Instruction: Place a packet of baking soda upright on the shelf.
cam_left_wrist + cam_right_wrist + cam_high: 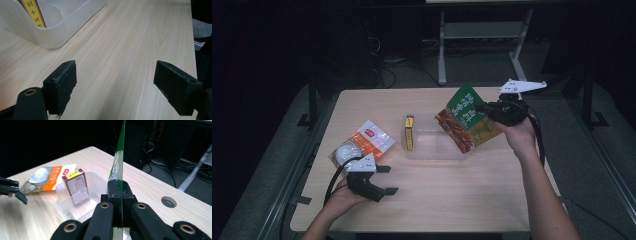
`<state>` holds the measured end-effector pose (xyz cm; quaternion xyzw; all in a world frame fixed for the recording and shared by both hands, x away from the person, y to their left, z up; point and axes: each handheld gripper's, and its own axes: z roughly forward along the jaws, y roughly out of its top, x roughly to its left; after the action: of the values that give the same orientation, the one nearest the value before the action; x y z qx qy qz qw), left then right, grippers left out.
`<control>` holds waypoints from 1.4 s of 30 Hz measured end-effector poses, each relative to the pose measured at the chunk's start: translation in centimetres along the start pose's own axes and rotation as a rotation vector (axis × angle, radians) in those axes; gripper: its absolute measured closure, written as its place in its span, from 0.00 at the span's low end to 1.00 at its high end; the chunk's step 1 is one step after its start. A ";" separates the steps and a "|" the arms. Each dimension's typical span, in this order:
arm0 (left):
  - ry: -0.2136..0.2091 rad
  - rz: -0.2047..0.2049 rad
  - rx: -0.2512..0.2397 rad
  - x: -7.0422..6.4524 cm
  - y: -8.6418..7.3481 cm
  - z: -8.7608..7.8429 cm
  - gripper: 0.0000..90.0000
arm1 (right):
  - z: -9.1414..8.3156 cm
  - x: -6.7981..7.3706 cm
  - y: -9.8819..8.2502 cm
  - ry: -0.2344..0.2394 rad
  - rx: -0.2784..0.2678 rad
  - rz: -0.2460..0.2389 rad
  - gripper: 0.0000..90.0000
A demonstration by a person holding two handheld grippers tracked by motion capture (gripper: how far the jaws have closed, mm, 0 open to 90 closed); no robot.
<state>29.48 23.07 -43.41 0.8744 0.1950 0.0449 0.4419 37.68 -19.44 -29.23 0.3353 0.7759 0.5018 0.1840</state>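
Right gripper (490, 111) clamped on green pouch (467, 120), held tilted above bin (437, 150), right of box (409, 132). Looked light, floppy, slick; best pinched at sealed edge. Left gripper (384, 180) gaped wide over near-left counter (462, 200), holding nothing.

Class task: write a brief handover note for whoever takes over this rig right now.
Right gripper: shut on the green snack packet, held above the clear plastic bin.
Left gripper: open, holding nothing, low over the table.
Done: the small yellow and brown box stands in the bin's left end.
Left: lower the packet in and release it; the orange and white packet lies on the table left of the bin.
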 end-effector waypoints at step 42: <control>-0.011 -0.008 0.021 -0.6 -0.1 0.7 0.20 | -0.7 -0.4 -2.2 -0.019 0.030 0.033 0.73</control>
<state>29.12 22.39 -43.82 0.8784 0.1965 0.0363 0.4342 36.79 -20.76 -30.98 0.3556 0.7759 0.4897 0.1782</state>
